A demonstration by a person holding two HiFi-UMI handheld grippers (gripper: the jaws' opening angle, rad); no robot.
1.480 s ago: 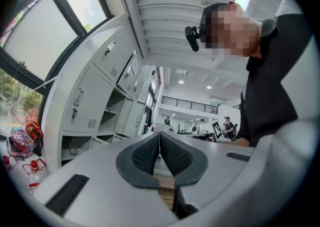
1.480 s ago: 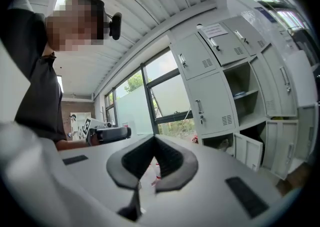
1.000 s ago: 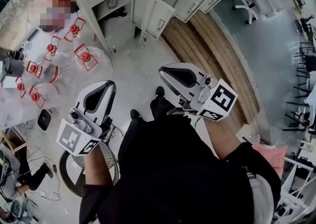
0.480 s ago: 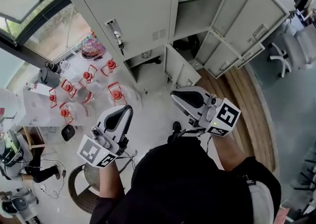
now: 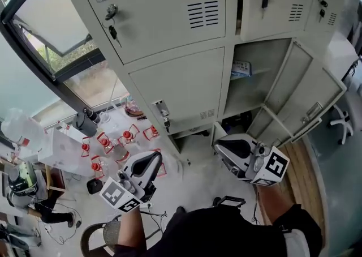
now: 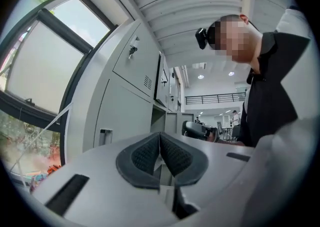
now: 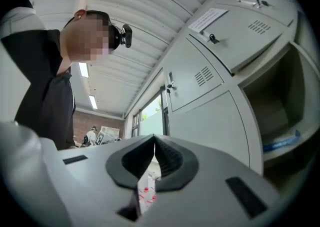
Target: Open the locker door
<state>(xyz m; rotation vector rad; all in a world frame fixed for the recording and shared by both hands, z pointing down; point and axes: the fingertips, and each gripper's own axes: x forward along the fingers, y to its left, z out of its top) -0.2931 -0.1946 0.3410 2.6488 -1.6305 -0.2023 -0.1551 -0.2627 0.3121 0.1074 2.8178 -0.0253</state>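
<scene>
A dark garment (image 5: 226, 233) worn by the person is seen at the bottom of the head view. Just beyond it the left gripper (image 5: 157, 158) and the right gripper (image 5: 220, 148) are held side by side, well apart, each with its marker cube turned toward the person. In the left gripper view its jaws are seen pressed together with nothing between them. In the right gripper view the other pair is likewise seen closed tip to tip and empty. Neither gripper is touching the lockers.

Beyond the left gripper, clear bottles with red caps (image 5: 121, 140) are grouped on the pale floor (image 5: 192, 176) near the foot of the lockers. Ahead of both grippers the grey locker bank (image 5: 229, 41) is seen. A closed locker door (image 5: 181, 89), with a recessed handle (image 5: 162, 110) at its left edge and vent slots low on its right, lies between the two grippers' lines. Above it a larger closed door (image 5: 164, 7) is fitted with a key (image 5: 112, 24) in its lock. To the right an open compartment (image 5: 257, 63) is shown, a blue-and-white item (image 5: 242, 69) lying on its shelf and its door (image 5: 308, 100) swung outward. Farthest left, a window (image 5: 56, 29) is visible.
</scene>
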